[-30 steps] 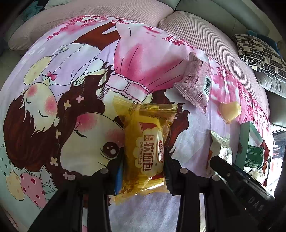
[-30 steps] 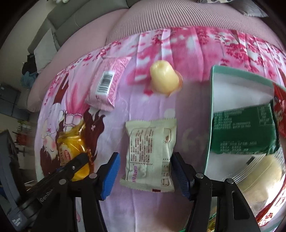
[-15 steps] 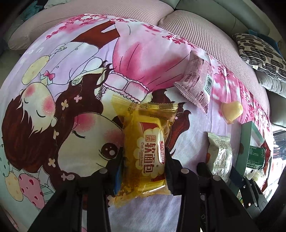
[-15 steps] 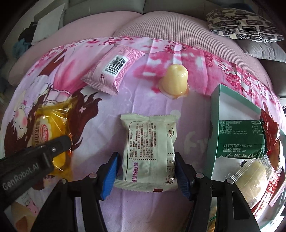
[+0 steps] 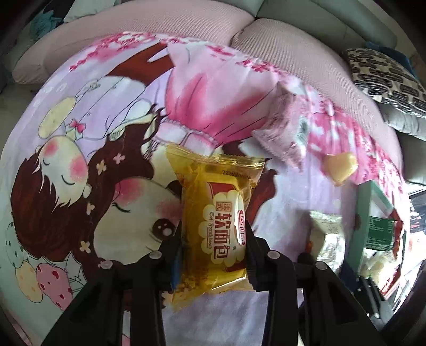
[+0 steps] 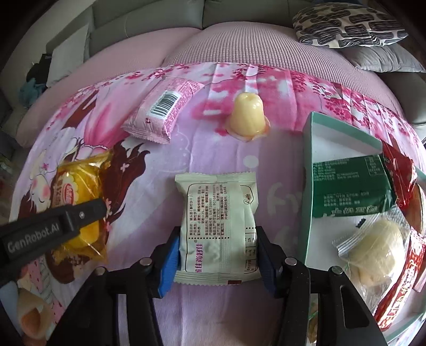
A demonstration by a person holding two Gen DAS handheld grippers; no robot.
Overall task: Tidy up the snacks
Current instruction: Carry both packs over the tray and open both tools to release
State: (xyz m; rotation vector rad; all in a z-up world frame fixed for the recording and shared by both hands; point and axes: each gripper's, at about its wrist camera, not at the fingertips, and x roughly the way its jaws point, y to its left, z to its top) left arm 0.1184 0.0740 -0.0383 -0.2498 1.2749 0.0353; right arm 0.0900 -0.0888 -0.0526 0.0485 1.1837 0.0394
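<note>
My left gripper [image 5: 214, 237] is shut on a yellow bread packet [image 5: 215, 213], gripping its lower half, over the cartoon blanket [image 5: 106, 133]. The same packet [image 6: 77, 186] shows at the left of the right wrist view, under the left gripper's black finger [image 6: 53, 229]. My right gripper [image 6: 217, 239] has its jaws closing on a white snack packet [image 6: 217, 207]. Its blue pads touch the packet's two long sides, and the wrapper creases on the right. The packet lies on the blanket. In the left wrist view the white packet [image 5: 327, 234] is blurred.
A pink packet [image 6: 162, 109] and a pale yellow jelly cup [image 6: 247, 117] lie farther back on the blanket. At the right stands a green-rimmed box [image 6: 308, 186] with a green packet [image 6: 351, 183], a red wrapper and a clear-wrapped pale snack [image 6: 375, 250]. Sofa cushions [image 6: 239, 48] and a patterned pillow [image 6: 346, 24] lie behind.
The right gripper's jaws have narrowed onto the white packet, and its view has swung so the packet stands straighter. The left gripper keeps its hold on the yellow packet, almost still.
</note>
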